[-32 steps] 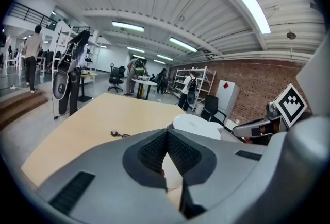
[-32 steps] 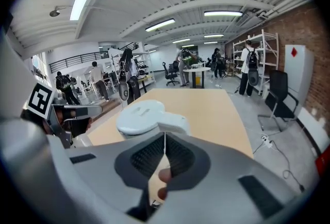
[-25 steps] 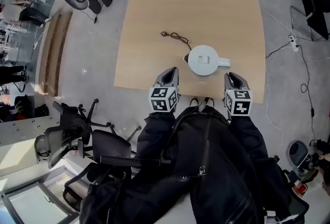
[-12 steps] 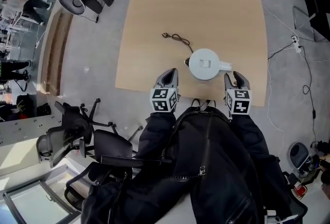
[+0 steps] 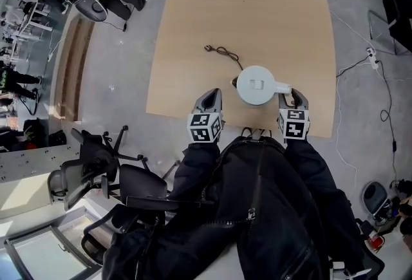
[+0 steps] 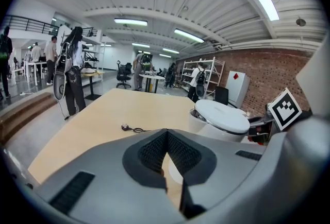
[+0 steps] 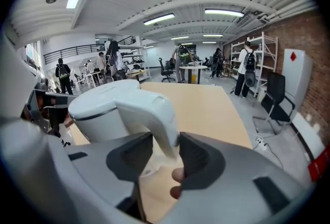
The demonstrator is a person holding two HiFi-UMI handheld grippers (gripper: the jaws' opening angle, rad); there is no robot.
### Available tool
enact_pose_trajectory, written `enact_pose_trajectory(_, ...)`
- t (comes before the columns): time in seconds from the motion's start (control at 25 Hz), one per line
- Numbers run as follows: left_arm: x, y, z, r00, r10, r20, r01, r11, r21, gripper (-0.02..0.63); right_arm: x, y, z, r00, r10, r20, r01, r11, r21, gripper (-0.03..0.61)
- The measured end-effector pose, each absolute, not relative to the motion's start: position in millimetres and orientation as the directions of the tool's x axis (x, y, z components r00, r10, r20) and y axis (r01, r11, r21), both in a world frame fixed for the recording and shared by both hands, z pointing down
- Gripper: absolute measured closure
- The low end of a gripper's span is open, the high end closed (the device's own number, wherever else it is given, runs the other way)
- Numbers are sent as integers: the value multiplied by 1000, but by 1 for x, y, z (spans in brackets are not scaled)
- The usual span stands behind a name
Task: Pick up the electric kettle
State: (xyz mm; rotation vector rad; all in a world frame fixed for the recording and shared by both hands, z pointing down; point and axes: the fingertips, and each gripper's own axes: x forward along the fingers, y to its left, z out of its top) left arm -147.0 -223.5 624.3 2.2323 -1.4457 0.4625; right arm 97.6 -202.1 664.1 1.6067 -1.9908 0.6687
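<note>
1. my right gripper [image 5: 291, 97] was nearly shut a second ago. now it's wide and the jaws are opening further as it slides in on the kettle [image 5: 255, 85].
2. the handle [image 7: 153, 112] now sits between the pads, not pinched yet (there's a gap on the left side).
3. the kettle hasn't budged: upright on the table [image 5: 244, 8] near my edge, cord [image 5: 222, 50] trailing behind it.
4. left gripper [image 5: 210, 97] hangs beside it, tips together, empty.
5. i reckon the approach is done. squeeze next, then lift.
</note>
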Motion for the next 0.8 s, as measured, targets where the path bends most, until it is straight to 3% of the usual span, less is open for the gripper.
enact_pose_trajectory(0.44,-148,-227,626,394,-772,498,-918,-359,169,614,98,-219,670,-111,-794,597,-980,187,67,430)
enact_pose_trajectory(0.8,-157,-233,623,383,-779,497,-923,-348,165,614,90,-227,666,-110,-800,590,-980,186,69,430)
